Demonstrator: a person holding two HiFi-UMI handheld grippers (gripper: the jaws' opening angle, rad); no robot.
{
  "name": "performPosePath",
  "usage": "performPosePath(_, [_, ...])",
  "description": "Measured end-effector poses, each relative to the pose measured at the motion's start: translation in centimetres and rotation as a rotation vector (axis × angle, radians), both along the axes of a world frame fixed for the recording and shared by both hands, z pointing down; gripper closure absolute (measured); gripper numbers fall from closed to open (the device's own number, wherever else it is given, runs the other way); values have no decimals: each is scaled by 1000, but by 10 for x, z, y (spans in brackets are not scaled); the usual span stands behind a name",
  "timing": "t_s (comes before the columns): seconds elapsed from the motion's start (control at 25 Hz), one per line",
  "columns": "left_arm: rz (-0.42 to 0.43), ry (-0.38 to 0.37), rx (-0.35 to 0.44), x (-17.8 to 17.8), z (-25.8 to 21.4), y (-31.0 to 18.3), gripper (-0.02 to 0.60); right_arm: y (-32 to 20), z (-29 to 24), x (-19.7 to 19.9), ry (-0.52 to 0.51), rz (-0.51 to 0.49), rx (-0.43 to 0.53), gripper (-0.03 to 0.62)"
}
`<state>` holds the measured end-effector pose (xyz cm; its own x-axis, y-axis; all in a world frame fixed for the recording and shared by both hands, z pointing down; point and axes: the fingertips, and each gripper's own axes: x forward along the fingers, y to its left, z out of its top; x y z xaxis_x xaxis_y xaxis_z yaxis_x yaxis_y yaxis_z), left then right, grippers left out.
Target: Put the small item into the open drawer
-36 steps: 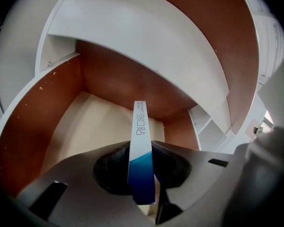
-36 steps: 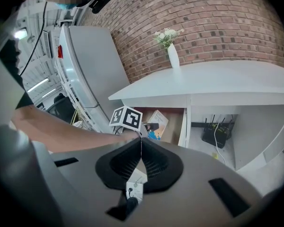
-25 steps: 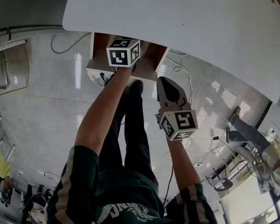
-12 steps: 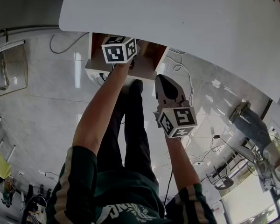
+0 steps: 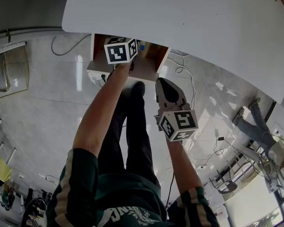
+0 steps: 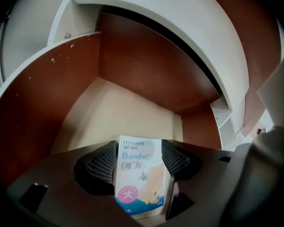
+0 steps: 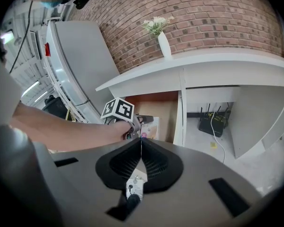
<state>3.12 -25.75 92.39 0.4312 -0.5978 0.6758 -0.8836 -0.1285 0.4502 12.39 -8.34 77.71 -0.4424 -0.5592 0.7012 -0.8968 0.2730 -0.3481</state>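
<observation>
The small item is a white, pink and blue bandage box (image 6: 141,176). It stands between the pads of my left gripper (image 6: 138,150), over the pale floor of the open brown drawer (image 6: 109,108). The jaws have just been opening and now stand wide, so the pads no longer squeeze the box. From the right gripper view, the box (image 7: 150,126) rests inside the drawer (image 7: 158,109) just beyond the left gripper (image 7: 141,120). My right gripper (image 7: 141,143) is shut on nothing and hangs back from the drawer. In the head view it (image 5: 164,85) is below the drawer (image 5: 149,63).
A white tabletop (image 5: 189,27) overhangs the drawer. A white vase with flowers (image 7: 164,42) stands on the desk before a brick wall. Routers and cables (image 7: 212,122) lie on the floor under the desk's right bay. The person's legs and shoes (image 5: 136,91) are below the drawer.
The left gripper's cube has shifted slightly further over the drawer. A bit of the box now shows beside it. The right gripper has hardly moved.
</observation>
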Motion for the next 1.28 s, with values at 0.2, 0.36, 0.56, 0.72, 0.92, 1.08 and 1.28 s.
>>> performPosePath(0.2, [32, -27, 33, 0, -17, 2, 285, 1, -6, 1, -4, 0, 6, 569])
performPosePath(0.36, [46, -24, 41, 3, -31, 6, 285, -2, -13, -1, -11, 2, 15, 569])
performPosePath(0.56, [100, -59, 45, 4, -53, 21, 288, -3, -27, -12, -30, -16, 28, 569])
performPosePath(0.72, [161, -99, 71, 5, -71, 32, 301, -4, -38, -18, -33, -35, 44, 569])
performPosePath(0.92, [236, -156, 83, -2, -97, 59, 479, 1, -61, -21, -20, -64, 55, 569])
performPosePath(1.08, [215, -125, 97, -10, -129, 73, 560, -1, -80, -25, -22, -70, 68, 569])
performPosePath(1.28, [194, -114, 91, -15, -164, 90, 565, -9, -115, -34, -41, -67, 102, 569])
